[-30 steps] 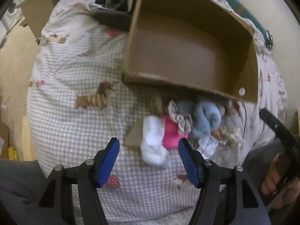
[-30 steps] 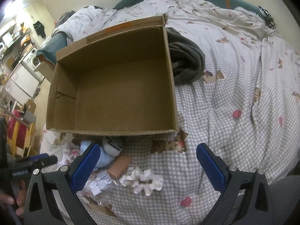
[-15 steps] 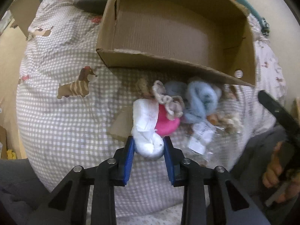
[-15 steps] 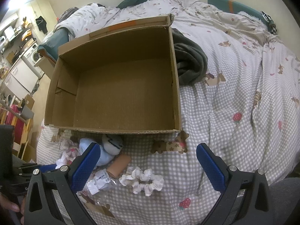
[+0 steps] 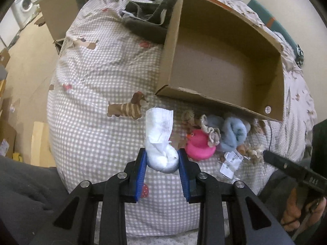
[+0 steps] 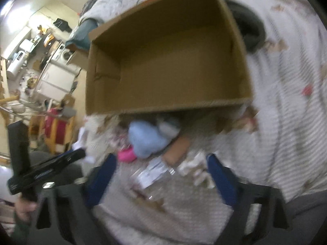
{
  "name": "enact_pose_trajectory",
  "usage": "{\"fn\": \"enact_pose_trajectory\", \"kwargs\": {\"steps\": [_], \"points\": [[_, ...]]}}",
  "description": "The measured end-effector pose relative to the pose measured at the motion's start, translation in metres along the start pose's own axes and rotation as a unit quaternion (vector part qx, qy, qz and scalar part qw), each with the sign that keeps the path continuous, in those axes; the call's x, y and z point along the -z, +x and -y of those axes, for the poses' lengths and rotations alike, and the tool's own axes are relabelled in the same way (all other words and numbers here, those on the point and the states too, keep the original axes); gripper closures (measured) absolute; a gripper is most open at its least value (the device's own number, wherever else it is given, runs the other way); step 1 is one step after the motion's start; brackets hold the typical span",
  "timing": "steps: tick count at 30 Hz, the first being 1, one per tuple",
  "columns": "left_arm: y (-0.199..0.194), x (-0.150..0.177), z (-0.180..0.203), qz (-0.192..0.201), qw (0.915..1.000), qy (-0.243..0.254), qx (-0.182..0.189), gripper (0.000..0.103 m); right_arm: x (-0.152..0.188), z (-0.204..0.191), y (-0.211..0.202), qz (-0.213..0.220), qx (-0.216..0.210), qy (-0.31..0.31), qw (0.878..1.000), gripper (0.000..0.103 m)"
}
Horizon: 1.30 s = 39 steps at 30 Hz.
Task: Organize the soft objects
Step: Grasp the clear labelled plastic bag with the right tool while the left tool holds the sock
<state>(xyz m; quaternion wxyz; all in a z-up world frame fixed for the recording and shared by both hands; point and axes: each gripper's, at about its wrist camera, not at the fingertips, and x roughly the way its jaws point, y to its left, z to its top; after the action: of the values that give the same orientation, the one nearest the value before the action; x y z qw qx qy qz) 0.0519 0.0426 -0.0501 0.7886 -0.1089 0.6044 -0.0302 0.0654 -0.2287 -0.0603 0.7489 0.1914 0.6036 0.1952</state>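
My left gripper (image 5: 162,159) is shut on a white sock (image 5: 159,134) and holds it lifted above the checked bedspread. An open empty cardboard box (image 5: 222,61) lies just beyond. In front of the box lie a pink plush (image 5: 199,145), a light blue plush (image 5: 233,134), a beige scrunchie (image 5: 210,130) and a clear packet with a label (image 5: 230,163). My right gripper (image 6: 161,167) is open over the clear packet (image 6: 155,173), with the blue plush (image 6: 147,140) and box (image 6: 167,61) ahead. The right wrist view is blurred.
A dark grey garment (image 5: 147,18) lies beside the box's far left corner. The bed's edge drops to the floor (image 5: 26,47) on the left, where another cardboard box (image 5: 59,14) stands. A teal pillow (image 5: 271,18) lies at the far right.
My left gripper, shut on the white sock, has lifted it away from the pile. My right gripper has moved down and left toward the pile, still open.
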Motion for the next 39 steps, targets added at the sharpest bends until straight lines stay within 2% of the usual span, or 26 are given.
{"fn": "enact_pose_trajectory", "kwargs": {"steps": [4, 9, 12, 14, 15, 17, 18, 19, 23, 28, 31, 35, 39], "points": [[0.000, 0.002, 0.009, 0.015, 0.9997, 0.017, -0.010, 0.076, 0.005, 0.002, 0.021, -0.049, -0.040, 0.027, 0.998, 0.032], [0.002, 0.005, 0.016, 0.018, 0.9990, 0.036, -0.018, 0.076, 0.009, 0.006, 0.047, -0.079, -0.031, 0.052, 0.995, 0.033], [0.002, 0.004, 0.018, 0.024, 0.9987, 0.040, -0.022, 0.075, 0.010, 0.007, 0.065, -0.098, -0.028, 0.066, 0.993, 0.042], [0.003, 0.003, 0.018, 0.025, 0.9986, 0.041, -0.023, 0.075, 0.009, 0.005, 0.073, -0.100, -0.022, 0.065, 0.993, 0.043], [0.002, 0.003, 0.018, 0.025, 0.9986, 0.041, -0.023, 0.075, 0.008, 0.003, 0.078, -0.101, -0.022, 0.062, 0.993, 0.046], [0.002, 0.004, 0.019, 0.025, 0.9985, 0.041, -0.025, 0.076, 0.006, 0.001, 0.081, -0.101, -0.023, 0.060, 0.993, 0.060], [0.002, 0.004, 0.018, 0.025, 0.9985, 0.041, -0.026, 0.075, 0.005, -0.001, 0.083, -0.098, -0.020, 0.055, 0.993, 0.073], [0.002, 0.004, 0.018, 0.026, 0.9985, 0.041, -0.026, 0.076, 0.005, -0.002, 0.078, -0.094, -0.019, 0.049, 0.994, 0.076], [0.002, 0.003, 0.015, 0.029, 0.9985, 0.036, -0.030, 0.075, 0.006, -0.015, 0.062, -0.071, -0.025, 0.014, 0.997, 0.078], [-0.001, 0.004, 0.012, 0.035, 0.9983, 0.035, -0.033, 0.076, 0.021, -0.030, 0.046, -0.062, -0.038, -0.004, 0.997, 0.078], [-0.002, 0.005, 0.014, 0.039, 0.9978, 0.040, -0.036, 0.076, 0.026, -0.039, 0.032, -0.034, -0.044, -0.018, 0.998, 0.078], [-0.004, 0.007, 0.017, 0.045, 0.9969, 0.047, -0.043, 0.076, 0.029, -0.027, 0.024, -0.024, -0.050, -0.013, 0.998, 0.078], [-0.007, 0.008, 0.016, 0.049, 0.9967, 0.047, -0.044, 0.076, 0.031, -0.024, -0.001, 0.010, -0.084, -0.024, 0.996, 0.078]]}}
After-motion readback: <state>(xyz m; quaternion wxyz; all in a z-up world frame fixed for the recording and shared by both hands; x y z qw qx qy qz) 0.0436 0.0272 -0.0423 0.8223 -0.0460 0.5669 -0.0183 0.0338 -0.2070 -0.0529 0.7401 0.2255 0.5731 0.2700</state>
